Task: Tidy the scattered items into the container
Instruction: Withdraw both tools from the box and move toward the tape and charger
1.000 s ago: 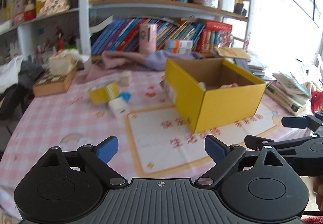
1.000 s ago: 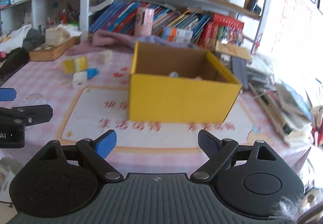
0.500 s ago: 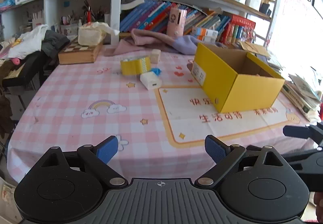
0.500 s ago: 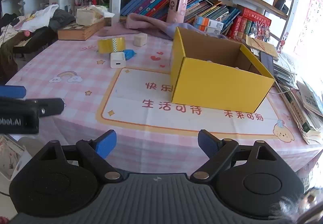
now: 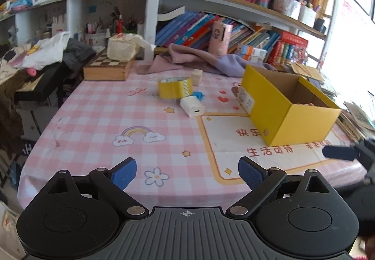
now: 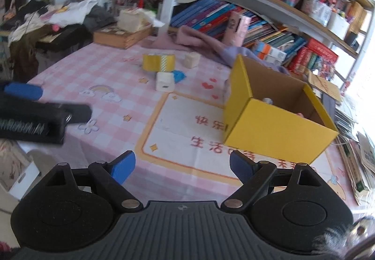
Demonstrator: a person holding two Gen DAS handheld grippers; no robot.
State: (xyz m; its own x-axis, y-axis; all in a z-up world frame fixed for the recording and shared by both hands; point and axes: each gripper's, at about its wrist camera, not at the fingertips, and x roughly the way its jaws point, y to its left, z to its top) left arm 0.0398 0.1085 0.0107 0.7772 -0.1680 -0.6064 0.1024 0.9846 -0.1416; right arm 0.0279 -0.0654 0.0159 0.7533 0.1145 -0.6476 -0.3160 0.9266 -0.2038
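At the far left of the table [image 5: 98,119], which wears a pink checked cloth, a wooden chessboard box [image 5: 108,68] carries a cream tissue pack [image 5: 121,48]. Right of it, mid-table, stands a yellow tape roll [image 5: 175,88] on its edge, with a small cream block [image 5: 196,77] just behind it, and a white charger [image 5: 192,106] and a scrap of blue [image 5: 199,95] just in front. Further right sits the open yellow cardboard box [image 5: 295,119], a few small things inside. The left gripper [image 5: 187,171] hovers over the near table edge, jaws spread wide and empty. The right gripper [image 6: 182,163], beside it, is likewise wide apart with nothing held.
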